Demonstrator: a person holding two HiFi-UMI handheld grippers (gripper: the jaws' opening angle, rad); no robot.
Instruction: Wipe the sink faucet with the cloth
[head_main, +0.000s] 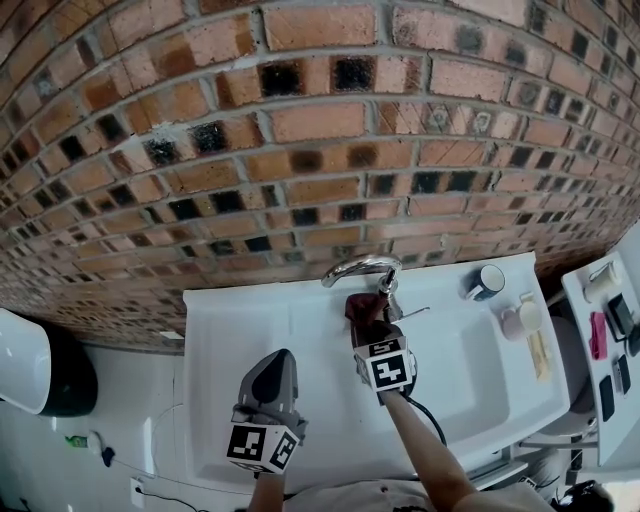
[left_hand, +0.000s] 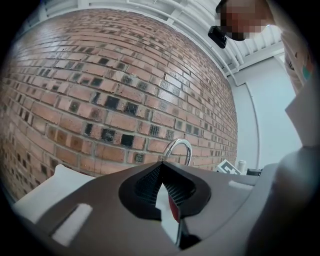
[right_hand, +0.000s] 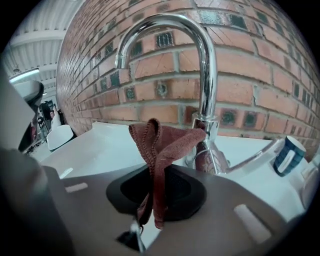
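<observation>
Brick wall (head_main: 300, 130) backs a white sink (head_main: 250, 330); right claw (right_hand: 156, 192) pinches cloth (right_hand: 165, 142) by the faucet (right_hand: 206, 75), left claw (left_hand: 162, 170) pressed together

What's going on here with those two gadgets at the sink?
A person stands at a white sink set against a brick wall, with a two-jaw gripper in each hand. The right gripper is clamped on a reddish-brown cloth and holds it up against the lower stem of the chrome faucet, apparently to wipe it. The left gripper, jaws together and empty, hovers over the sink's left side, apart from the faucet.
</observation>
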